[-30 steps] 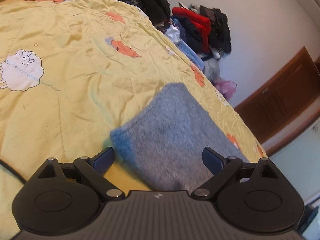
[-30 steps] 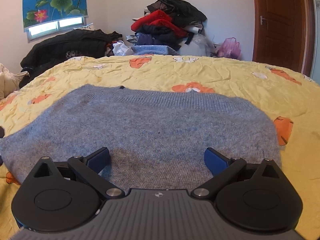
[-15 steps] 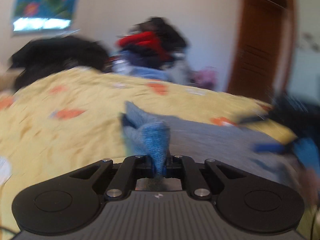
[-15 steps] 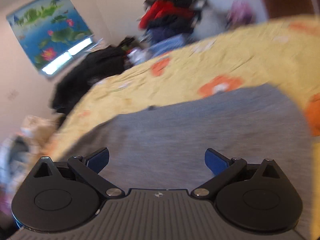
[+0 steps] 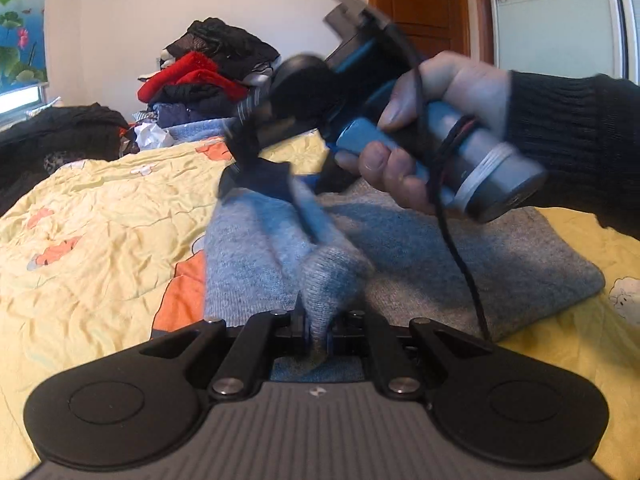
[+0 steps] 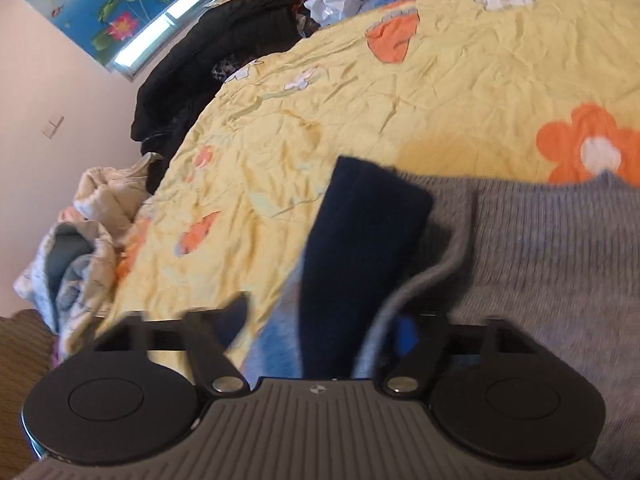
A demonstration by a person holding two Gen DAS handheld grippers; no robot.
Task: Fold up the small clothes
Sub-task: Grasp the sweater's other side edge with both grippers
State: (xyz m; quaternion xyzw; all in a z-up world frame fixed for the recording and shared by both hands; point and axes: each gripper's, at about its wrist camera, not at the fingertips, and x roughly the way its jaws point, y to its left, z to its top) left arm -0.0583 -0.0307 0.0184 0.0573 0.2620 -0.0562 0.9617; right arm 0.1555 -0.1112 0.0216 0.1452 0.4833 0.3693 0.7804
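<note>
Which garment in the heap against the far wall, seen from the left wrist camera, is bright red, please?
The fuzzy red garment, sandwiched mid-pile; a black one lies above, dark ones below.

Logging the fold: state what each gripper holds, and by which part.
Left gripper is shut on a pinched-up fold at the grey sweater's near edge. Right gripper, jaws just closing, is shut on another bunched edge; which part is unclear.

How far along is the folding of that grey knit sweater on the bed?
Early. The grey knit sweater lies on the yellow flowered bedspread. In hand: the left gripper pinches one edge and the right gripper has just closed on sweater cloth. Left: laying the fold flat.
</note>
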